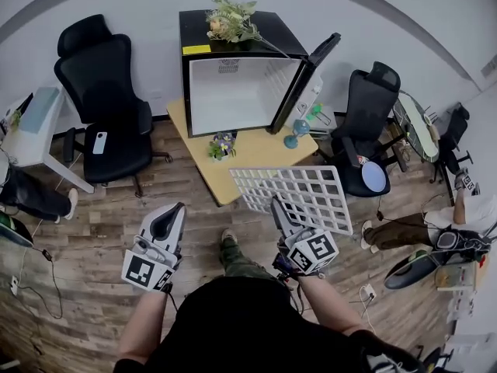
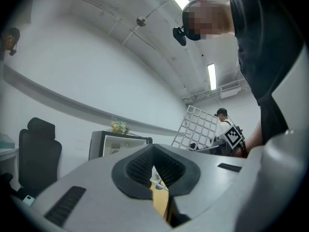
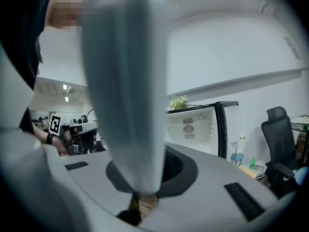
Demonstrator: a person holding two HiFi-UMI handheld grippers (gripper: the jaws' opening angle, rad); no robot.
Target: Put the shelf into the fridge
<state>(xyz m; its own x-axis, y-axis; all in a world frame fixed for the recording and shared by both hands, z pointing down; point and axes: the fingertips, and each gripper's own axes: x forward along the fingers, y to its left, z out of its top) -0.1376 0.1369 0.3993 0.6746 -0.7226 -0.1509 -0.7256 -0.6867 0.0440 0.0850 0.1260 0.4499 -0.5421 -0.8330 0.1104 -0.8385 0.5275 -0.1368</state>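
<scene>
Head view: right gripper (image 1: pixel 277 206) is pinching the shelf (image 1: pixel 304 191), aiming it at the fridge (image 1: pixel 233 92).
Left gripper (image 1: pixel 175 211): idling, jaws pressed together.

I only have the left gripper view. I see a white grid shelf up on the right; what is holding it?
Observer: The right tool is shut on the shelf, gripping its near edge.
Operator: Which way does the fridge door open?
Observer: In the head view the fridge has its door open on the person's right side, angled out toward the person.
Operator: Is anything on the table before the opening?
Observer: A small bunch of flowers stands on the yellow table just in front of the opening.
</scene>
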